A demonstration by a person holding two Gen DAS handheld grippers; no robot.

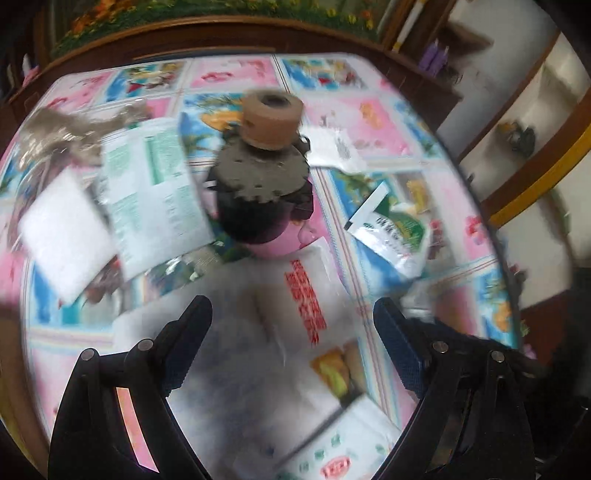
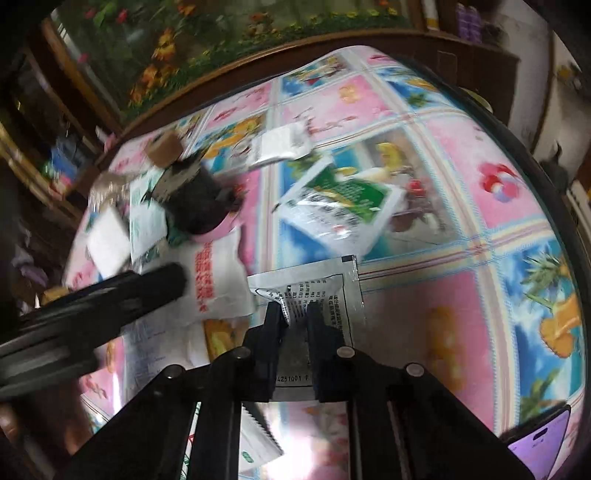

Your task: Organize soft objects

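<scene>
Right tongs (image 2: 292,314): clenched on a crinkled silver foil sachet with black print (image 2: 317,288).
Left tongs (image 1: 291,314): released, over a white red-lettered soft packet (image 1: 258,332).
Bench (image 2: 461,295): pink-and-blue cartoon cloth.

Setting: a lived-in home room, not a lab or shop. Evidence: a round dark-wood table (image 1: 229,27) under a glossy cartoon-print cover (image 2: 461,155) of pink and blue panels with flowers and palm trees; a large framed flower painting (image 2: 177,40) just behind it; dark wooden shelving (image 2: 55,162) at left crowded with small, blurred items; pale walls with wood and yellow trim (image 1: 532,184) at right. Household clutter lies on the cover: paper sachets (image 2: 343,210), a tape roll (image 1: 271,120), and a phone (image 2: 539,439) at the table's near edge.
</scene>
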